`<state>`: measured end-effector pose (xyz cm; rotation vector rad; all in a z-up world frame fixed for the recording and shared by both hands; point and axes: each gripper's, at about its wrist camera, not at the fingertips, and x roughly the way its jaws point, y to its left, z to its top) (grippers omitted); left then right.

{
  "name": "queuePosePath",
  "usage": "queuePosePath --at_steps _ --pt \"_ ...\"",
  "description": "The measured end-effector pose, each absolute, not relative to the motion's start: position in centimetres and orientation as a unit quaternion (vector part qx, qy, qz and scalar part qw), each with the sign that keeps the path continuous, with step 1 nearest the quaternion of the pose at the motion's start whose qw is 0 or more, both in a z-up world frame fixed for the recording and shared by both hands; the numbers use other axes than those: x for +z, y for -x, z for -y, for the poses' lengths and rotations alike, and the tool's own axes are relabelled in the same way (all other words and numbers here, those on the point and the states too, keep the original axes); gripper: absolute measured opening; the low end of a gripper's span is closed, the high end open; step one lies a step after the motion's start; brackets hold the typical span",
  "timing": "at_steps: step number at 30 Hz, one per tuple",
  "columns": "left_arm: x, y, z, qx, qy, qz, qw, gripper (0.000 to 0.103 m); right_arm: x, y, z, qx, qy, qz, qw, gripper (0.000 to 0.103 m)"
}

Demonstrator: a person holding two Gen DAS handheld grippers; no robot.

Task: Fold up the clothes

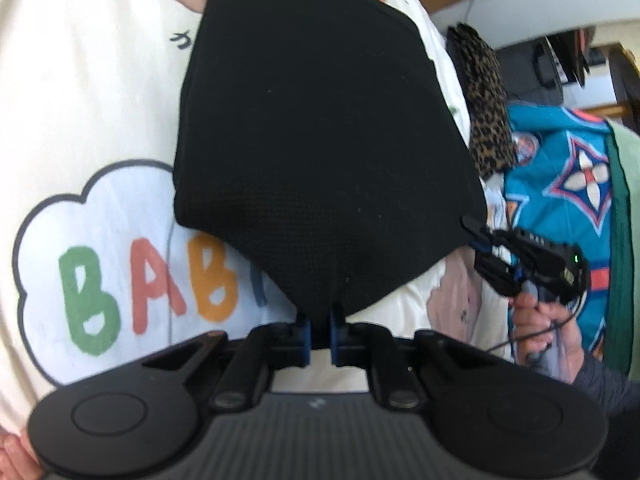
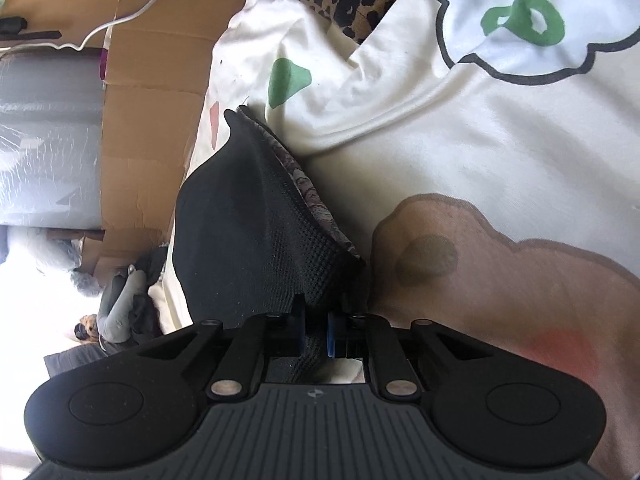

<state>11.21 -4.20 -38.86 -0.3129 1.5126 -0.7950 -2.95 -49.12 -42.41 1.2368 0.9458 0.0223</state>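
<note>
Because we need its edge taut for a fold, our left gripper (image 1: 319, 330) and right gripper (image 2: 316, 330) each have fingers clamped on a corner of the black garment (image 1: 320, 140), held over the cream printed bedsheet (image 1: 80, 100).

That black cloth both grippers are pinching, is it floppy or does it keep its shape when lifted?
Probably floppy: the black cloth sags and curves between the left gripper and the right gripper. Likely light too, since thin pinches at its edge seem to carry it. Its knitted texture suggests it won't slip easily.
</note>
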Motion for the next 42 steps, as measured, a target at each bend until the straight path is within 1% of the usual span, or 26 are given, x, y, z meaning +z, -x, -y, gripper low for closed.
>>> queuePosePath --at_steps 8,12,18,23,30,33,35,42 --pt "-38.9 -9.8 6.2 -0.383 0.125 -0.675 0.618 0.008 -41.1 2.8 50.5 0.008 -0.531 -0.43 0.731 0.008" --pt "-39.5 -8.9 8.6 -0.405 0.117 -0.68 0.6 0.008 -40.3 2.0 52.0 -0.004 -0.52 -0.423 0.742 0.008" --pt "-40.6 -7.6 9.2 -0.4 0.135 -0.694 0.583 0.008 -39.1 0.6 53.7 -0.015 -0.503 -0.412 0.759 0.008" --pt "-41.8 -7.1 10.2 -0.358 0.176 -0.723 0.564 0.008 -39.1 -0.3 54.7 -0.023 -0.497 -0.41 0.764 0.008" --pt "-41.6 -6.9 11.0 -0.287 0.212 -0.753 0.554 0.008 -40.2 -1.2 55.6 -0.023 -0.5 -0.405 0.765 0.008" --pt "-41.2 -6.5 10.7 -0.219 0.27 -0.763 0.545 0.008 -40.5 -1.3 55.8 -0.022 -0.499 -0.401 0.768 0.008" --pt "-40.3 -5.8 10.7 -0.197 0.288 -0.758 0.551 0.008 -40.7 -1.4 56.0 -0.021 -0.5 -0.398 0.769 0.008" --pt "-37.7 -3.7 11.9 -0.167 0.29 -0.723 0.604 0.008 -40.1 -2.3 56.8 -0.012 -0.491 -0.391 0.779 0.008"
